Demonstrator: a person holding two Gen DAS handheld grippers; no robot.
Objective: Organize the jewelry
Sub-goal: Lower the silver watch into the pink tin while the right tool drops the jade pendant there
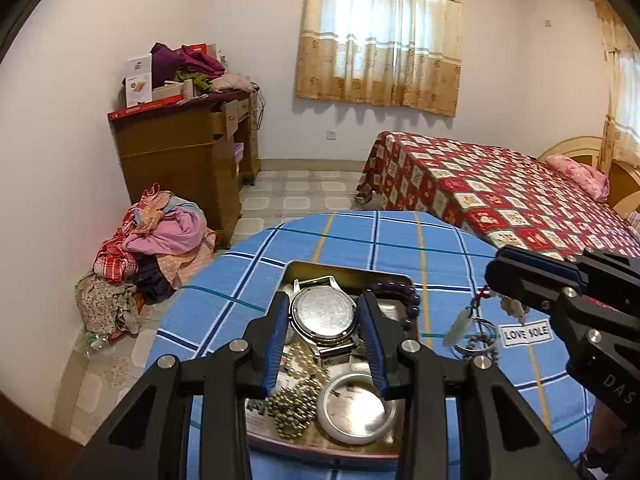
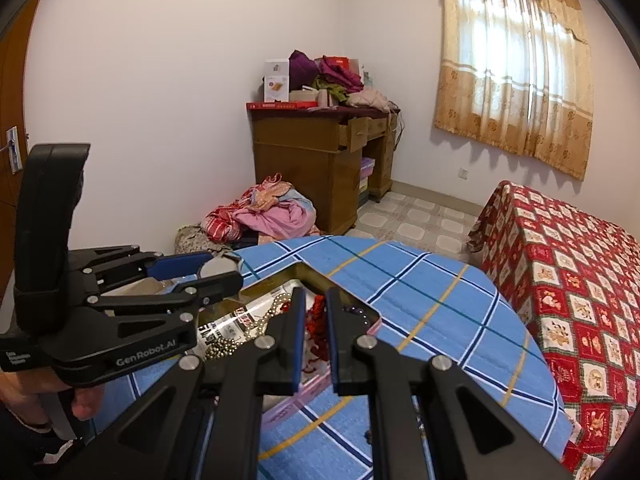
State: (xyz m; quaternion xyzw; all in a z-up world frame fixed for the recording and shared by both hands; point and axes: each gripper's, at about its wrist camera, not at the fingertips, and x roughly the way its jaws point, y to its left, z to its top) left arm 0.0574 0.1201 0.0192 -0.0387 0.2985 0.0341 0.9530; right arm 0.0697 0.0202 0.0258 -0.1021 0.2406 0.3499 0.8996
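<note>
We hold the left gripper [image 1: 323, 316] over the metal tin [image 1: 352, 274], its blue pads parted on either side of the watch [image 1: 323, 314]; whether they touch the case we cannot tell. Within the tin, the bead chain [image 1: 294, 400] lies at 7 o'clock of the watch, the white bangle [image 1: 358, 408] at 5 o'clock, the purple bead bracelet [image 1: 408, 298] at 2 o'clock. At 3 o'clock of the tin, the right gripper [image 1: 498, 280] pinches a red-corded pendant charm [image 1: 456, 326], which hangs above the blue plaid tablecloth [image 1: 352, 236].
</note>
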